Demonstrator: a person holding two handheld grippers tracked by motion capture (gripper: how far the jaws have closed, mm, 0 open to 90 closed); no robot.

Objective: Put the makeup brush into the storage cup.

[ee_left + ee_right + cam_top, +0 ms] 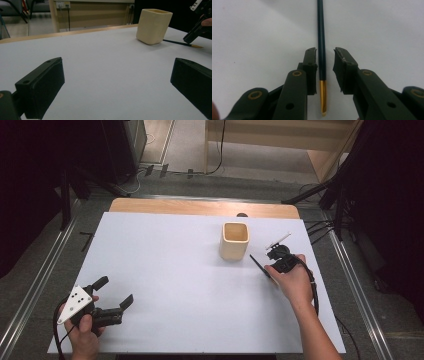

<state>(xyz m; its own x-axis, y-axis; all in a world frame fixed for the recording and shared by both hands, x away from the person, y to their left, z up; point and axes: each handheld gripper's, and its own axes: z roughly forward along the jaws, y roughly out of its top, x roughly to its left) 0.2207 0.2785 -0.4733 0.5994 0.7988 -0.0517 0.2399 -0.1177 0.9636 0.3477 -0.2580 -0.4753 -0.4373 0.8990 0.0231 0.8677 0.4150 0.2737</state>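
Observation:
A dark paintbrush with a gold ferrule lies flat on the white table. My right gripper hangs over it, its jaws astride the handle just above the ferrule. The jaws stand a little apart; the left one is almost on the handle and the right one has a gap. In the high view the brush lies right of a cream square cup, with the right gripper at its near end. My left gripper rests wide open and empty near the front left. In its own view the cup and brush show far off.
The cup stands upright at the back right of the table, its mouth open upward. The white sheet spreads wide between the two grippers. A wooden table edge runs along the far side, with cables and stands on the floor beyond.

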